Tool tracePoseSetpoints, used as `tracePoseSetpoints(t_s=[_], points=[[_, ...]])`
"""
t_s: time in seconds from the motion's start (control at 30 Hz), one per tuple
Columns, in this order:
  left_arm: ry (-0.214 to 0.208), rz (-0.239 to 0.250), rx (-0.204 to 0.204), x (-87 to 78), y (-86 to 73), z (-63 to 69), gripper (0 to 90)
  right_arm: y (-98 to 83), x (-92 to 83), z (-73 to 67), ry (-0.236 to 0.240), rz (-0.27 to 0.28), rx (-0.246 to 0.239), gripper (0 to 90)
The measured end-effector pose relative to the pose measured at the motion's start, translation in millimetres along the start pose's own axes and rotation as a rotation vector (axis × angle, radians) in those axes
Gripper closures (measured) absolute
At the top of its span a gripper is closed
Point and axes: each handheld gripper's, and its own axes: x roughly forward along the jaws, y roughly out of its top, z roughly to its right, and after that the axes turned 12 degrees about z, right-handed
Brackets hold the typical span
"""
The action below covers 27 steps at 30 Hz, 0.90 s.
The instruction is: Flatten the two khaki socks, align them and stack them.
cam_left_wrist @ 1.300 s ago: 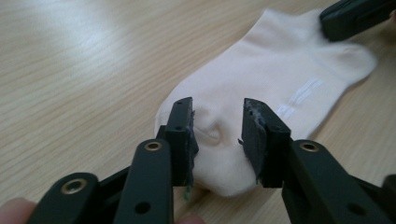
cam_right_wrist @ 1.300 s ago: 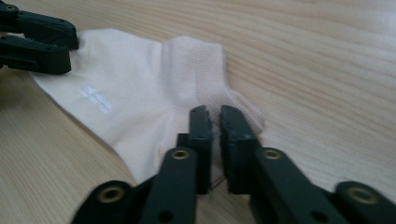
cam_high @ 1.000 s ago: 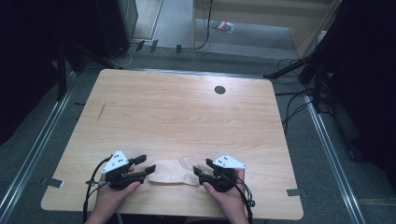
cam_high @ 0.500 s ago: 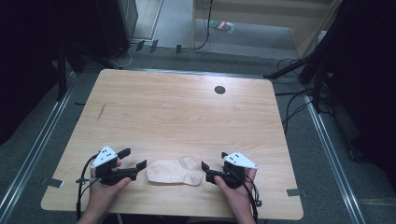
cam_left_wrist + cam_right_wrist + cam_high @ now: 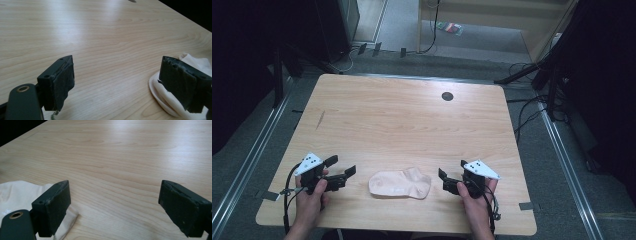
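A pale sock (image 5: 400,183) is seen lying flat on the wooden table (image 5: 412,125), low in the centre of the high view and close to the table's near edge. The left gripper (image 5: 343,168) is held at the lower left of that frame, just beside the sock's left end but apart from it; its jaws have just been opening and are now spread wide, with nothing between them. In the left gripper view the sock (image 5: 172,100) is shown at the lower right, partly hidden behind the right-hand jaw. The right gripper (image 5: 445,180) is held at the lower right of the high view, just off the sock's right end; its jaws too have just been opening and stand wide over bare wood. In the right gripper view the sock (image 5: 22,192) is found at the lower left, behind the left-hand jaw.
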Motion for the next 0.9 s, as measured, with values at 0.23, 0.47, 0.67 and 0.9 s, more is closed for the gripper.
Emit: tracePoseSetpoints(t_s=[0.23, 0.47, 0.67, 0.9], points=[[0.038, 0.010, -0.021, -5.5, 1.3, -15.3, 13.6, 3.3, -3.5, 14.4, -0.018, 0.024, 0.014, 10.9], [0.082, 0.012, -0.016, -10.1, 2.3, -26.3, 13.6, 6.1, -9.0, 31.4, -0.050, 0.041, 0.034, 11.4], [0.124, 0.013, -0.009, -15.6, 3.6, -36.9, 13.6, 7.9, -15.7, 49.8, -0.100, 0.057, 0.039, 12.1], [0.179, 0.007, -0.009, -21.5, 4.5, -51.9, 13.6, 9.8, -27.6, 75.2, -0.151, 0.082, 0.081, 12.9]])
